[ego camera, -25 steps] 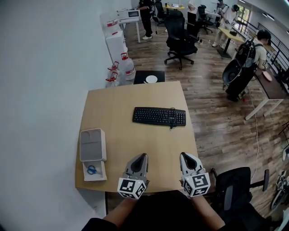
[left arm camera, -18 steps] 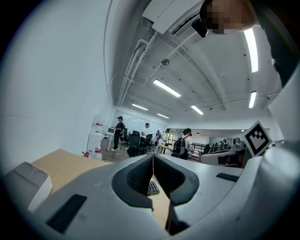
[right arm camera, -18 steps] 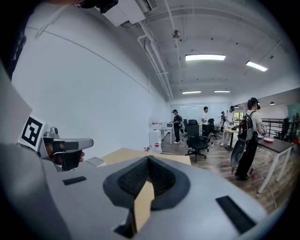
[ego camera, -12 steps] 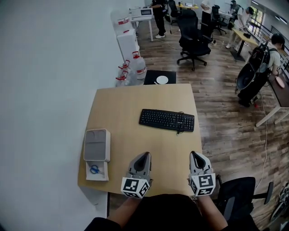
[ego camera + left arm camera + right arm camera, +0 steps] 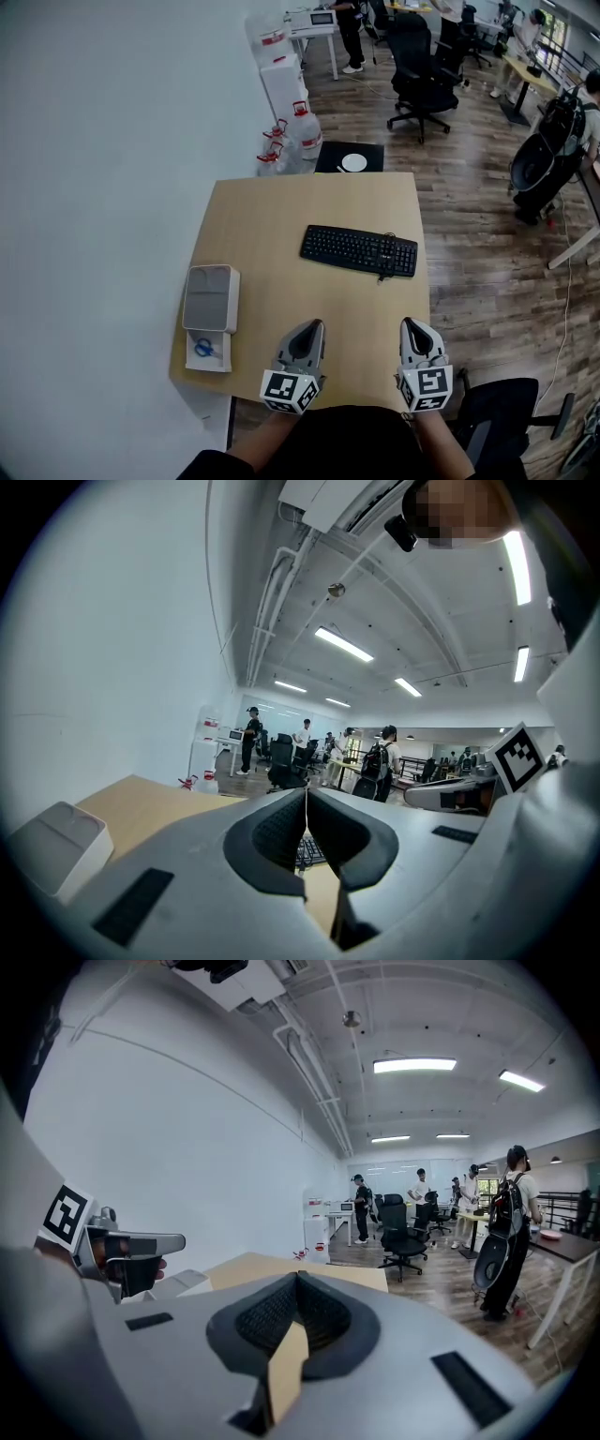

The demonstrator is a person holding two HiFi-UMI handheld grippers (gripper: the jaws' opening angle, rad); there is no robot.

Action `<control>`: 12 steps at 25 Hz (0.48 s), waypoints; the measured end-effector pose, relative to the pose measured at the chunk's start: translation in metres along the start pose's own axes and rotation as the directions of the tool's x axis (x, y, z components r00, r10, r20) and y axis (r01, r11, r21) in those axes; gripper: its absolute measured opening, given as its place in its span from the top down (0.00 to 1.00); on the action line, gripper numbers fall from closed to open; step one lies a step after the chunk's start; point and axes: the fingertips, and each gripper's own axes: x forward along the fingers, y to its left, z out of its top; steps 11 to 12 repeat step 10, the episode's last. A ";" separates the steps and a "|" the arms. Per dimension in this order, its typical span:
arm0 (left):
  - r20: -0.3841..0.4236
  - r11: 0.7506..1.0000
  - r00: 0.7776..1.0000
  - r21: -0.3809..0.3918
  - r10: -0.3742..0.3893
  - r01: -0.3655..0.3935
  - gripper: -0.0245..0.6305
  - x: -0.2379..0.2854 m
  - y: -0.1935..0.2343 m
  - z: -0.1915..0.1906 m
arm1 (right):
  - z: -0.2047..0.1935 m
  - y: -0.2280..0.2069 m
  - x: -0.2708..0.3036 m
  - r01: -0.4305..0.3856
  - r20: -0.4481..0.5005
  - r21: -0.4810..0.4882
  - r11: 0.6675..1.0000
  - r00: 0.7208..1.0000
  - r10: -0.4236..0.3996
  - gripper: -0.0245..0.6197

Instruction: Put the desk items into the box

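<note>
On the wooden desk [image 5: 281, 234] lies a black keyboard [image 5: 359, 251] at mid right. At the desk's left edge sits a box with a grey lid [image 5: 210, 297]; its white open part [image 5: 215, 358] holds blue scissors [image 5: 201, 349]. My left gripper [image 5: 317, 324] and right gripper [image 5: 411, 323] hover side by side over the near edge, both shut and empty, pointing toward the keyboard. In the left gripper view the left gripper [image 5: 307, 791] shows its pads meeting, with the box [image 5: 56, 841] at lower left. The right gripper [image 5: 298, 1275] is shut too in its own view.
A white wall runs along the desk's left side. Behind the desk stand water bottles [image 5: 291, 141] and a small black table [image 5: 350, 157]. A black office chair [image 5: 497, 412] sits at my right. Further back are office chairs, desks and several people.
The head view has swung, so the desk sits further right and lower in the picture. Both grippers stay shut over the near edge; the right one has drifted slightly rightward.
</note>
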 end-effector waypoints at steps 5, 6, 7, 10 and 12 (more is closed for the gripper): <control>-0.031 1.000 0.999 0.011 0.013 -0.013 0.94 0.003 -0.004 -0.012 | -0.006 -0.007 0.002 -0.007 -0.001 -0.001 1.000 1.000 0.007 0.87; -0.040 1.000 0.999 0.012 0.015 -0.014 0.94 0.003 -0.005 -0.015 | -0.010 -0.009 0.002 -0.007 -0.010 0.001 1.000 1.000 0.007 0.87; -0.046 1.000 0.999 0.013 0.016 -0.015 0.94 0.002 -0.006 -0.017 | -0.013 -0.011 0.002 -0.007 -0.020 0.004 1.000 1.000 0.007 0.87; -0.053 1.000 0.998 0.017 0.018 -0.017 0.94 0.002 -0.008 -0.018 | -0.022 -0.016 0.002 -0.006 -0.045 0.010 1.000 0.999 0.006 0.87; -0.053 1.000 0.998 0.017 0.018 -0.017 0.94 0.002 -0.008 -0.018 | -0.022 -0.016 0.002 -0.006 -0.045 0.010 1.000 0.999 0.006 0.87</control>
